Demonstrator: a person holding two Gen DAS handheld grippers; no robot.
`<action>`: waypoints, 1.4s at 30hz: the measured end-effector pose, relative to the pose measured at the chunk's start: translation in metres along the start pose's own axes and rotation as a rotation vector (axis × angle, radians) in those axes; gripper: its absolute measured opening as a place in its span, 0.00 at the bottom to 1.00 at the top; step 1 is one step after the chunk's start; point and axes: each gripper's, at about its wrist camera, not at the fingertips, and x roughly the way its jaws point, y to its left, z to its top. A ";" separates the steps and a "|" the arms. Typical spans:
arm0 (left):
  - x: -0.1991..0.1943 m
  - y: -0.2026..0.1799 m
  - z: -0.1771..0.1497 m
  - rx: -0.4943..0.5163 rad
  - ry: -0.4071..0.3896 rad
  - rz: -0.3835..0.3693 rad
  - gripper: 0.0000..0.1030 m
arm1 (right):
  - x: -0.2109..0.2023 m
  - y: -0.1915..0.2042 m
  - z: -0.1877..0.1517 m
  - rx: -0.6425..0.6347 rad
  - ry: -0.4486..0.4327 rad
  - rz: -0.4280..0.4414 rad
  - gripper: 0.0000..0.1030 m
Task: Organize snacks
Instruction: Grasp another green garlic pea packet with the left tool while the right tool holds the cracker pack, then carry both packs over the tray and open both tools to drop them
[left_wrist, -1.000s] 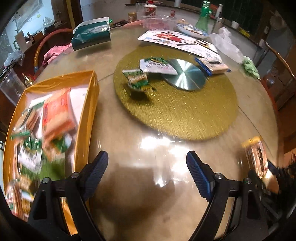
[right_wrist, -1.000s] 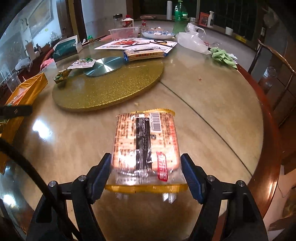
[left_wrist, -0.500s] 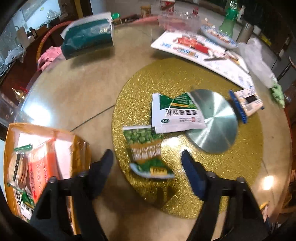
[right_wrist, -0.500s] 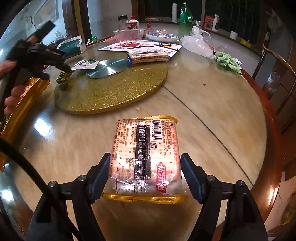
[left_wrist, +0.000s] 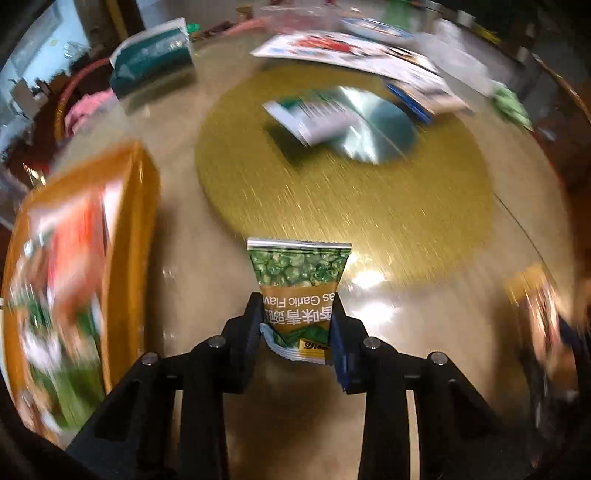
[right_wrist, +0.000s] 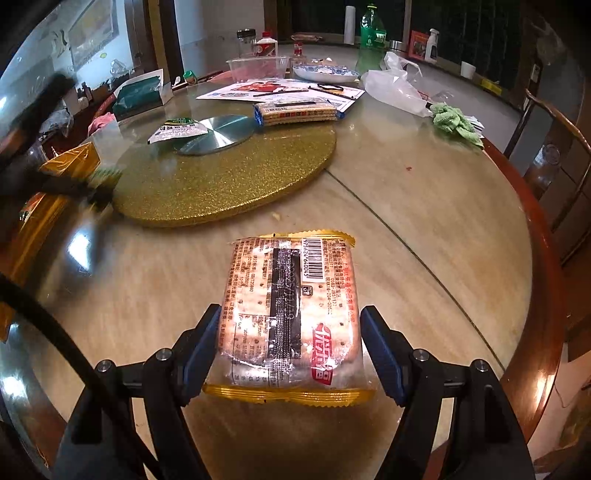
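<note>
The left tongs have just been closing, and now their pads pinch a small green pea packet by its lower end, the packet standing up between the fingers with its sealed top edge pointing away. It hangs above the shiny desk, just at the near rim of the gold glitter turntable. Everything around it is smeared with blur. Off to the left sits the orange tray, already carrying a jumble of packets too blurred to tell apart. Farther back on the turntable, a white-and-green sachet lies overlapping a silver disc.

Over on the other side, the right tongs stand fairly wide around a clear cracker pack with a yellow crimped edge, lying flat on the desk, barcode up. The left pad looks to be touching the wrapper's edge; the right pad stands a little clear of it, so this is a straddle, not a squeeze. From this view the left tongs are a dark blur at the far left beside the orange tray. A long biscuit pack rests at the far rim of the turntable, with a green cloth well off to the right.
</note>
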 end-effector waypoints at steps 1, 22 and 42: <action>-0.006 -0.003 -0.015 0.019 -0.007 -0.001 0.34 | 0.000 0.000 0.000 0.000 0.002 0.001 0.72; -0.063 -0.028 -0.156 0.101 -0.116 -0.049 0.34 | -0.021 0.012 -0.023 0.026 0.010 0.103 0.82; -0.073 0.003 -0.156 -0.024 -0.142 -0.140 0.33 | -0.022 0.043 -0.016 0.051 0.012 0.269 0.67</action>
